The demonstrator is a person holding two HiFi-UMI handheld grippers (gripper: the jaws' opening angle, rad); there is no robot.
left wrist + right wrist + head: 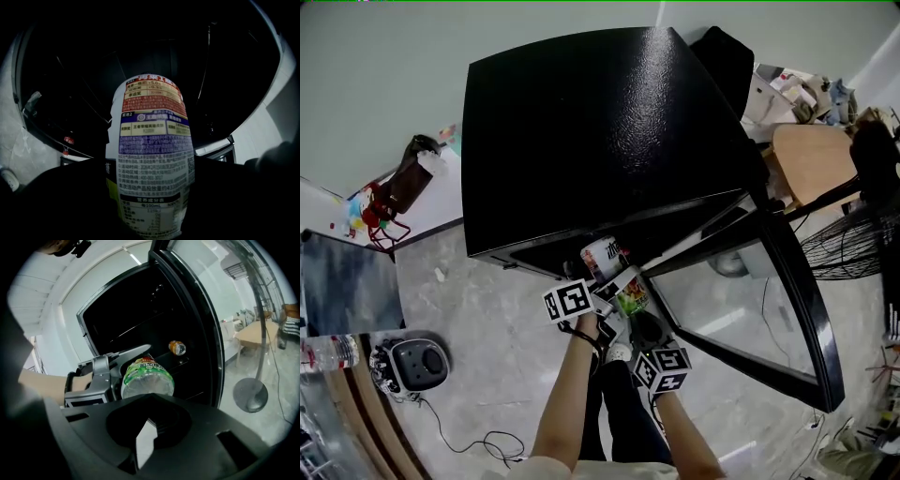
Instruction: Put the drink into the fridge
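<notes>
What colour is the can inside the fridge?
Orange. The can shows best in the right gripper view.

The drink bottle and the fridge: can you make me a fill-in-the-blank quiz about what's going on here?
The left tongs hold the labelled plastic drink bottle; the right tongs are shut and hold ___.
The glass door of the black fridge stands ___.
On a shelf inside the fridge sits a small ___ can.
Missing words: nothing; open; orange.
</notes>
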